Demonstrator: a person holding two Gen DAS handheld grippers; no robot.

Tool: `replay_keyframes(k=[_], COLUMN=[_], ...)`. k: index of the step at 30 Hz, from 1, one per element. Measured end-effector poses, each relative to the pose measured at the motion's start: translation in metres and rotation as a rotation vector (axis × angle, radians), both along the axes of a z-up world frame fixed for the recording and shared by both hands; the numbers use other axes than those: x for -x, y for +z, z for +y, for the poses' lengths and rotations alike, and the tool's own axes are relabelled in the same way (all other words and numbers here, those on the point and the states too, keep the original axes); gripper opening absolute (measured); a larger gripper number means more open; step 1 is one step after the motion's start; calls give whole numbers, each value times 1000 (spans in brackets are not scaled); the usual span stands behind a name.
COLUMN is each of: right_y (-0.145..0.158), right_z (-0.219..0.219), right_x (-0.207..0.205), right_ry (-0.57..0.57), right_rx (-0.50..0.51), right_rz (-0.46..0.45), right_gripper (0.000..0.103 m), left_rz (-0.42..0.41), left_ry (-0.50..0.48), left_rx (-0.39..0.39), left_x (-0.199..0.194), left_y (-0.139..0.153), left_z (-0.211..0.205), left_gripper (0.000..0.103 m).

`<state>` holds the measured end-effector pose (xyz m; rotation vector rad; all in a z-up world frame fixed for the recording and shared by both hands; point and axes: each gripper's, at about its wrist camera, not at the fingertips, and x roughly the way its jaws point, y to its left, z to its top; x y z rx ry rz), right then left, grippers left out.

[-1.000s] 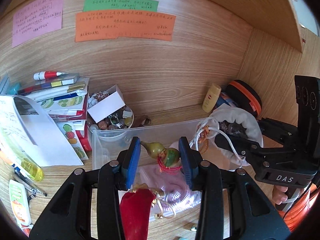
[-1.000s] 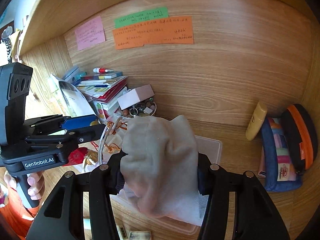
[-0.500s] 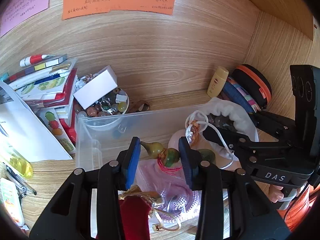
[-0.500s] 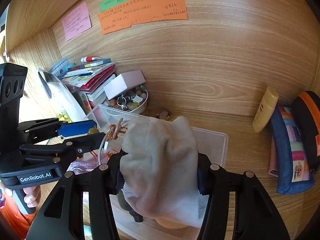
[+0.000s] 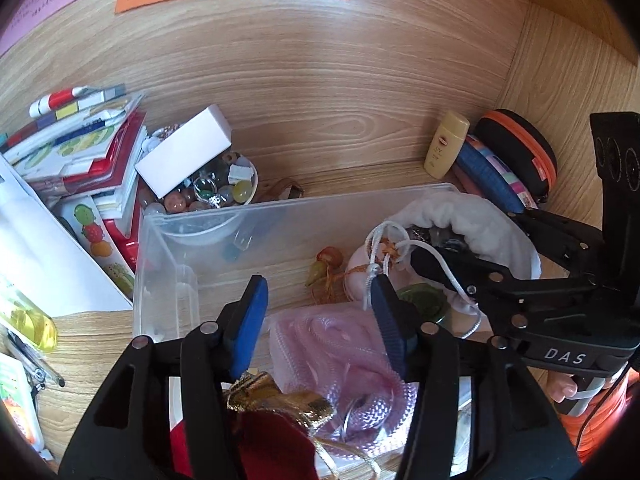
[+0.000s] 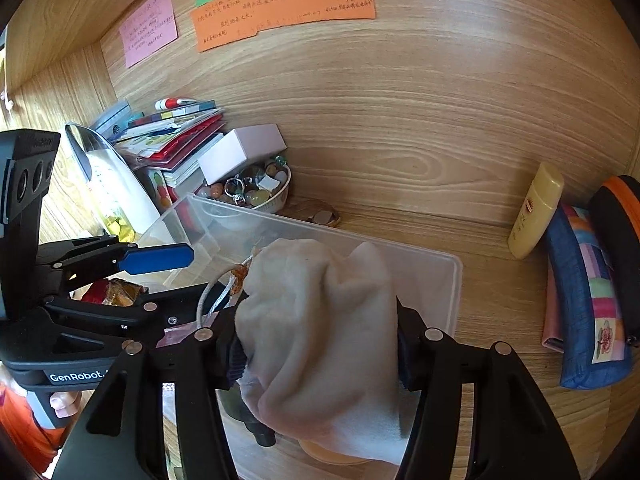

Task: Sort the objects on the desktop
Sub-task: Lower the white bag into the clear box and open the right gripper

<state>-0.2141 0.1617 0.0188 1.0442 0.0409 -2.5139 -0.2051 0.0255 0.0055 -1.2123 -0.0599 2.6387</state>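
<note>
Nearest the left gripper (image 5: 318,300), a red pouch (image 5: 272,448) with gold trim and a pink mesh bag (image 5: 344,352) lie below its jaws, which are opening with nothing between the pads. The right gripper (image 6: 316,344), tilted down over the clear plastic box (image 6: 448,280), is easing its jaws while the white drawstring pouch (image 6: 320,320) sits between them. Beyond on the tabletop (image 6: 480,240): a bead bowl (image 5: 224,196), stacked booklets (image 5: 80,152), a yellow bottle (image 6: 536,208).

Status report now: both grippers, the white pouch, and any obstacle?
Left gripper opening, nothing between pads. Right gripper opening, white pouch between them, over clear bin. Pink mesh bag already inside.
</note>
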Motion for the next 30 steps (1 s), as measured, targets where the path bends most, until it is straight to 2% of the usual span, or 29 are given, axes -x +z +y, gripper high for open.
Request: replay_keyframes(k=[2,5,7,9,15,19,21,30], right_y=[-2,-6,-8,-7,12,29,36,45], right_z=[3,14,19,22,17,13,11,3], right_x=[4,13,17,17,4,-12,-20,-53], right_ry=[-7,-22,-18,-20,-15,-23,-24,-38], right_rx=[17,97,139,151,94,45,20,-73], right_rz=[-28,-103,-137,-147,-79,-8,18,85], right_gripper=[62,70,70,70,70,77,78,81], left_rz=[-5,-14,-7,2,4,18,33,109], left_ry=[4,6,7,4,-3,10,15,25], left_rx=[0,-5,-5,0,-10,-21,-23,-48], left_x=[0,0,-3,-6,-13,-20,-26,-61], left_y=[-1,-2,0,2,9,18,23,49], left_z=[-1,-2,-3,-2,-5,-10,-11,-20], left_gripper=[55,63,70,70,70,70,70,71])
